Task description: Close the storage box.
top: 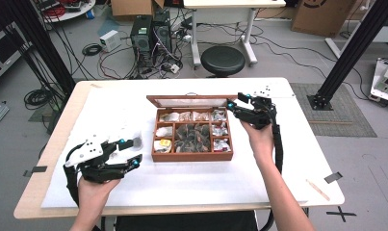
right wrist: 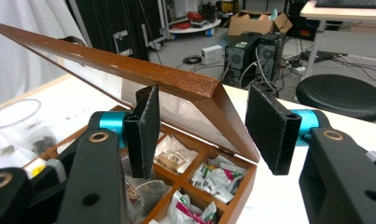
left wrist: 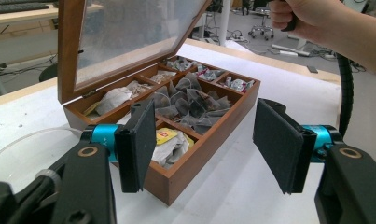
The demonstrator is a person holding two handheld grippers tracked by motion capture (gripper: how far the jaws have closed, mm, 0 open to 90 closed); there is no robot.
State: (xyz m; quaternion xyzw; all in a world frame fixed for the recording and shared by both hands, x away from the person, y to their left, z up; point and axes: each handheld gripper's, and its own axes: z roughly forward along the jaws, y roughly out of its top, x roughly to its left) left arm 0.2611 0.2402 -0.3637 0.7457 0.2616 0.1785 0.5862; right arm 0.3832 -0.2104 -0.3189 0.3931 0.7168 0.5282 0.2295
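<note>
White covering (top: 191, 185) is spread over the table, and going left to right in the high view it starts with the left gripper (top: 134, 153) at lower left, jaws spread apart with nothing between them, just hovering over the sheet. Right beside its tips there's a clear plastic cup (top: 136, 139) with some dark bits in the bottom.

Middle of the frame: the wooden tea box (top: 191, 155), lid (top: 191, 100) propped up at the far side. It's split into compartments, dark pyramid tea bags (top: 191, 134) piled in the big centre one, and paper-wrapped sachets in the small ones along the sides and back. In the left gripper view a yellow sachet (left wrist: 167, 136) sits in the near corner compartment.

Then the right gripper (top: 231, 108), at the box's upper right corner. In the right gripper view its jaws sit either side of the corner of the raised lid (right wrist: 195, 88), but the pads aren't pressing on the wood, so it's released, not clamping.

Further right, near the table's lower right edge, a little wooden stick (top: 317, 189) lies well away from everything.
</note>
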